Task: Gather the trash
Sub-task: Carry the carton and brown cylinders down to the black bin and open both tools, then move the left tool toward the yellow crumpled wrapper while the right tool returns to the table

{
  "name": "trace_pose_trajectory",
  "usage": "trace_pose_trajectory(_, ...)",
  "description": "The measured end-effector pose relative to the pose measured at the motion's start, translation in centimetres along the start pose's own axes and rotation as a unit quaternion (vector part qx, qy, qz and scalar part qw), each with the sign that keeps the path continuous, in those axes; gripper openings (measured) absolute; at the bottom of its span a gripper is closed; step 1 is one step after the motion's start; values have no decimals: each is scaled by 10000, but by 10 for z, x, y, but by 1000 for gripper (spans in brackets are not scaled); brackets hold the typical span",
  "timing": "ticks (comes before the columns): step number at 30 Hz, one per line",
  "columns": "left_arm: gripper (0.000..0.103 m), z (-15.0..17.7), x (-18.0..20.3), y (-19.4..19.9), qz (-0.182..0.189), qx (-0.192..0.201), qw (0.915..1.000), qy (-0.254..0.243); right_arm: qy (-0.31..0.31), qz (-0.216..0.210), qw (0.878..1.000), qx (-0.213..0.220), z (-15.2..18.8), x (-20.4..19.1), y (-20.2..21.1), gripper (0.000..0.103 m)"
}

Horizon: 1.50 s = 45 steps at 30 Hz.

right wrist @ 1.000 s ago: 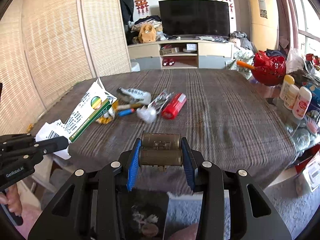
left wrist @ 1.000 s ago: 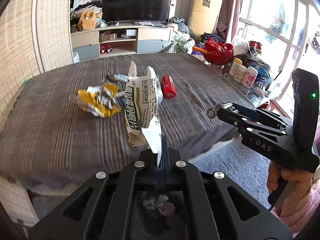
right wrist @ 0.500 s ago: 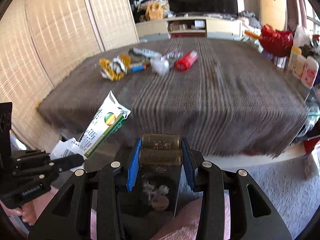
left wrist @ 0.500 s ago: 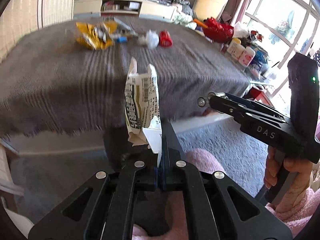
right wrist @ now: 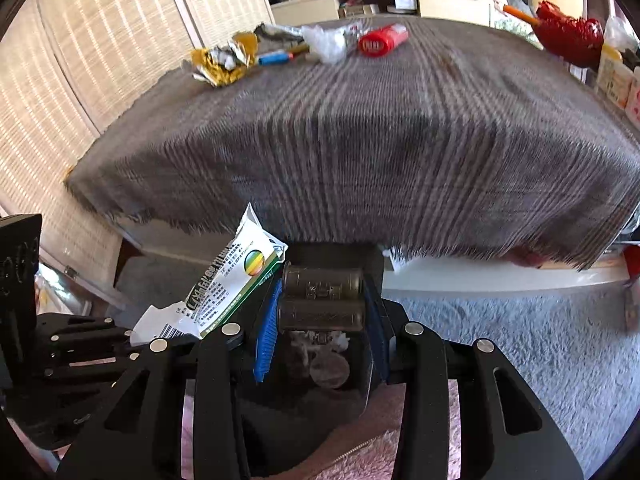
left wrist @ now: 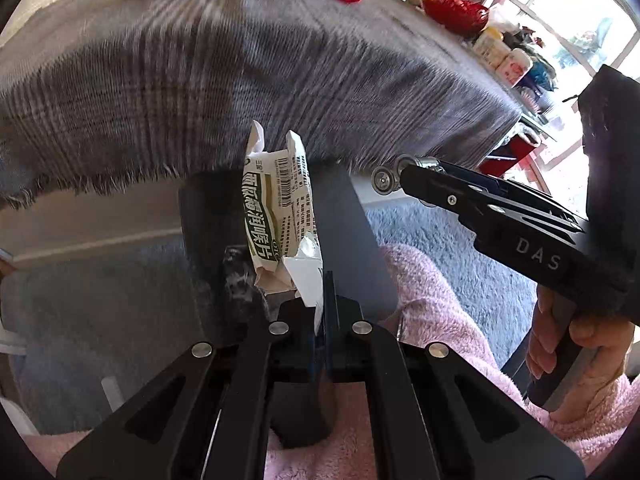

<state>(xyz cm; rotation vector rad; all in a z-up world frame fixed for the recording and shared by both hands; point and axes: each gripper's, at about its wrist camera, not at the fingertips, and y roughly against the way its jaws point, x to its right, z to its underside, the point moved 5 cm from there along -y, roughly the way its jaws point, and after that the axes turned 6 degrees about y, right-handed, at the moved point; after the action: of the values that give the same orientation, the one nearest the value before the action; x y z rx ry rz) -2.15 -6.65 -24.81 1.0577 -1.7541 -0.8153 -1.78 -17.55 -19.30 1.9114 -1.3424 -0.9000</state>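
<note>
My left gripper (left wrist: pixel 322 300) is shut on a torn white-and-green lozenge box (left wrist: pixel 276 216) and holds it over an open black trash bin (left wrist: pixel 216 232) below the table's front edge. My right gripper (right wrist: pixel 322 300) is shut on two brown batteries (right wrist: pixel 322 298) and hangs over the same bin (right wrist: pixel 332 364), which holds some crumpled scraps. The box also shows at the left of the right wrist view (right wrist: pixel 228 284). More trash lies far back on the table: a yellow wrapper (right wrist: pixel 222 60), a blue marker (right wrist: pixel 276 57), a white plastic wad (right wrist: pixel 326 42) and a red tube (right wrist: pixel 382 40).
The table carries a grey striped cloth (right wrist: pixel 360 132) with a fringed edge. A red basket (right wrist: pixel 570 34) and bottles (left wrist: pixel 504 54) stand at its right side. Grey carpet (right wrist: pixel 520 340) lies to the right, a woven screen (right wrist: pixel 80 60) to the left.
Both grippers have come back from over the table and dropped below its front edge, over the black bin. Each still holds its item.
</note>
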Motion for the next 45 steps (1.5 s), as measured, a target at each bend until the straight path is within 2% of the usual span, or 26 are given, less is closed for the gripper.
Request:
trace_pose_trajectory(9,5,3,0,-11,23,-230,9997,41,-32,-132,9997,-218,4,-4,-17,42)
trace_pose_trajectory(11,17,2,-2,-12,-58,-240,9997,78,-75,-116,9996,-241,2,-3,-19,51)
trace_pose_trajectory(12,26,1,-3,-11,-97,-231,9996,102,-89,-98,9997,-224,2,-3,-20,62)
trace_pose_trajectory(13,33,1,-5,-11,-143,-226,9996,114,-100,-76,9997,-208,1,-2,-19,67)
trace_pose_trajectory(17,43,2,-9,-11,-209,-241,9994,145,-178,48,9996,-200,0,5,-18,74)
trace_pose_trajectory(19,53,1,-10,-10,-254,-219,9993,149,-198,108,9996,-183,0,10,-16,84)
trace_pose_trajectory(20,55,1,-12,-8,-272,-201,9993,147,-210,140,9995,-171,0,12,-15,86)
trace_pose_trajectory(22,69,0,-12,-5,-308,-158,9993,145,-221,202,9995,-142,-1,14,-13,97)
trace_pose_trajectory(23,73,-2,-11,-5,-325,-143,9993,146,-221,238,9994,-114,-2,16,-12,99)
trace_pose_trajectory(25,93,-5,-11,-2,-353,-110,9992,169,-227,250,9994,-97,-4,17,-11,100)
trace_pose_trajectory(26,96,-6,-12,-1,-355,-101,9991,193,-240,244,9994,-97,-4,18,-11,100)
trace_pose_trajectory(31,95,-13,-17,4,-247,-154,9989,365,-385,238,9990,-7,-11,26,-5,100)
trace_pose_trajectory(36,95,-24,-21,16,-310,-12,9988,385,-430,325,9984,185,-28,35,7,100)
trace_pose_trajectory(45,95,-67,-29,57,-766,583,9953,136,-294,421,9969,589,-72,42,22,100)
